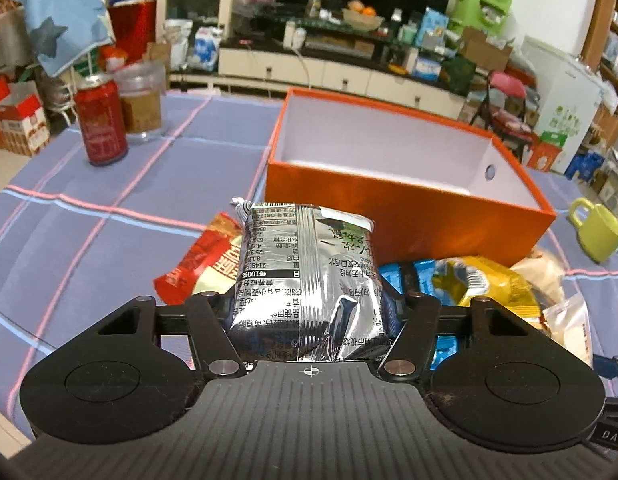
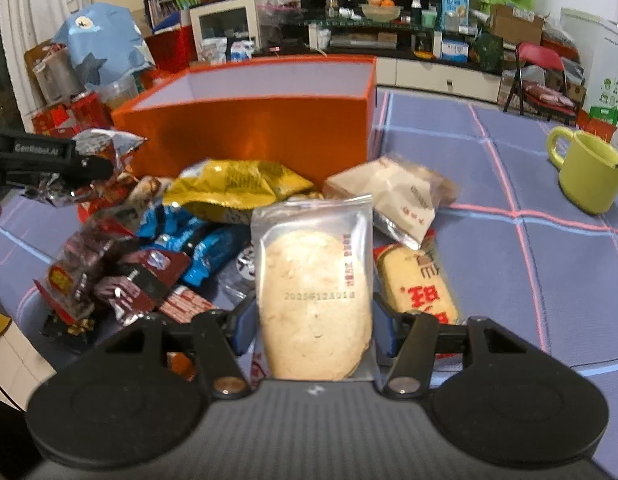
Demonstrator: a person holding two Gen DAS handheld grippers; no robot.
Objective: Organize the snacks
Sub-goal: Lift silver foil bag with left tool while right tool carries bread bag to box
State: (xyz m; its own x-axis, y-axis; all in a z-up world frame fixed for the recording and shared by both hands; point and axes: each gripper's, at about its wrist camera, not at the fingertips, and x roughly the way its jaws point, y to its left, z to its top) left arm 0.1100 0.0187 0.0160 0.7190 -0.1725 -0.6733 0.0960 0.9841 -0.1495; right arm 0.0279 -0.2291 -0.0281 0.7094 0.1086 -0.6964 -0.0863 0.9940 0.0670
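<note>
Left gripper clamped across the lower half of a crinkled silver foil snack packet, fingers pressed into both sides so the pack stands upright and lifted off the pile. Held pointing toward the open orange cardboard box with the pale lining, which looks empty in the part visible, probably so the packet can be carried over the near wall and dropped in.

Right gripper pinching a clear plastic pouch with a pale round cracker inside, blue-padded fingers tight against its edges, pouch upright in front of the camera, likewise aimed at the box.

Remaining snacks heaped on the blue checked tablecloth against the box's near wall: a yellow crumpled bag, blue wrapped bars, a beige paper-look packet, dark red wrappers. Gathered there, presumably, to keep reaches short.

Red drink can towards the cloth's far left corner, lime green mug near its right edge, both well apart from the pile.
</note>
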